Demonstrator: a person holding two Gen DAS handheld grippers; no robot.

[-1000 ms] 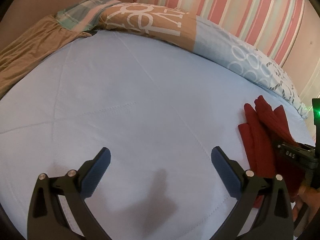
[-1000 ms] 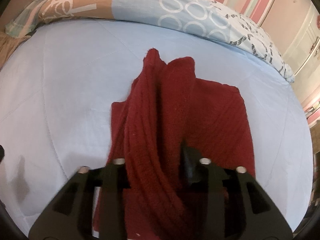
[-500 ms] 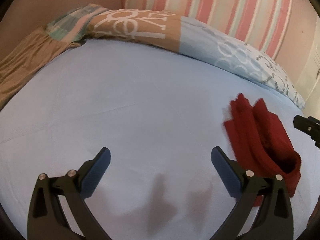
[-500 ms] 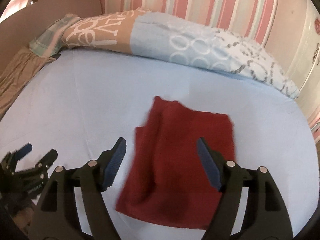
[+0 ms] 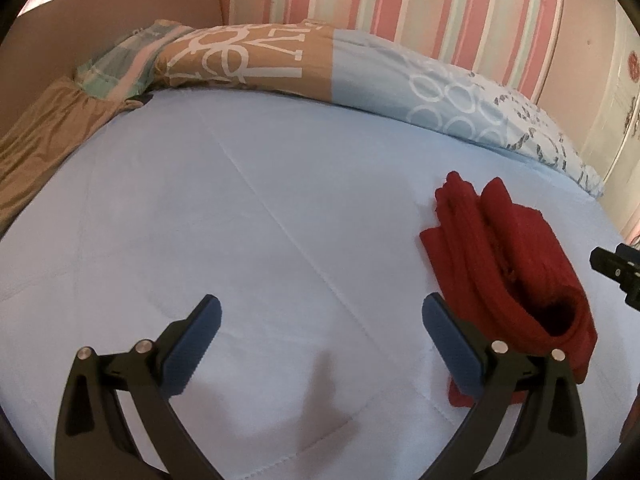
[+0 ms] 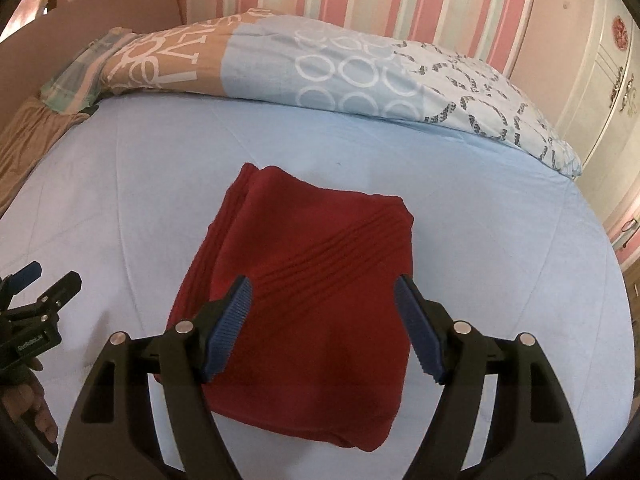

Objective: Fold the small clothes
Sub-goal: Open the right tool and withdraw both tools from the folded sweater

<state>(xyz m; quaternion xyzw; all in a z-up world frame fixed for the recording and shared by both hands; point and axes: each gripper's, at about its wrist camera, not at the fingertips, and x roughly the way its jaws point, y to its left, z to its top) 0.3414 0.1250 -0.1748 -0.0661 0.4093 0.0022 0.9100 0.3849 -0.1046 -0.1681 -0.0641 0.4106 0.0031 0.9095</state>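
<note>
The right gripper (image 6: 322, 324) is hovering with its jaws spread wide and nothing pinched between them; the red knitted garment (image 6: 308, 292) is lying folded on the pale blue bed sheet (image 6: 160, 184) directly beneath and ahead of its fingertips. The left gripper (image 5: 320, 344) is likewise standing spread and empty, with the garment just off its right finger and bare sheet between its jaws.

The step in hand appears to be the release after a fold. To finish it well, the right gripper should be lifting clear without snagging the ribbed knit, since a caught loop would drag the top layer open. In the left wrist view the near end is bulging into a loose tube and the left edge is showing stacked layers that are not quite aligned, so a light press along that edge, and a tuck of the open end, would probably be giving a flatter packet.

As for writing, the patterned pillow (image 6: 224, 56) beyond the grippers is carrying large white letters, seen upside down and only partly; they seem to include "LOVE", though I cannot be sure. Small white lettering on the left gripper's body, at the left edge of the right wrist view, is too small to read.
</note>
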